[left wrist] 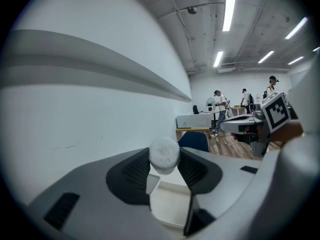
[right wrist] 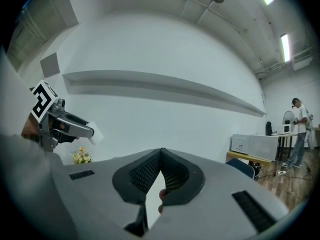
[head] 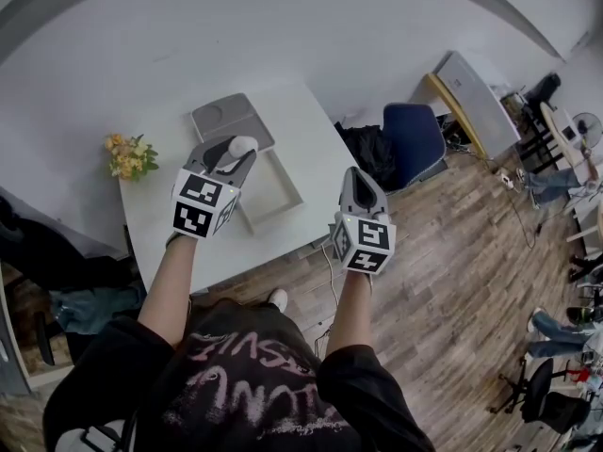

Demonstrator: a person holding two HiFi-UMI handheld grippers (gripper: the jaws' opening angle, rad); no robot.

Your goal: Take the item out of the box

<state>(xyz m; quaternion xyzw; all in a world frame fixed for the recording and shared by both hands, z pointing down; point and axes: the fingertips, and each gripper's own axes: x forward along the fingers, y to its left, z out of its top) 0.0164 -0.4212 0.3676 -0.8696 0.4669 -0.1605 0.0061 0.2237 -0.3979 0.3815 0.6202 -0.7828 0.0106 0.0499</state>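
My left gripper (head: 236,153) hangs over the white table (head: 170,219) and is shut on a white round fuzzy item (head: 243,145). In the left gripper view the item (left wrist: 164,154) sits pinched between the two dark pads (left wrist: 137,173). Just below lies the open white box (head: 273,194), its shallow inside (left wrist: 170,206) showing under the jaws. The grey lid (head: 232,120) lies behind the box. My right gripper (head: 360,177) floats off the table's right edge, shut with nothing between its pads (right wrist: 161,154). The right gripper view shows the left gripper (right wrist: 65,125) holding the item (right wrist: 95,135).
A small bunch of yellow flowers (head: 130,155) stands at the table's back left corner. A blue chair (head: 415,139) and dark bags stand right of the table on the wood floor. A white wall runs behind. People stand far off at desks (left wrist: 220,109).
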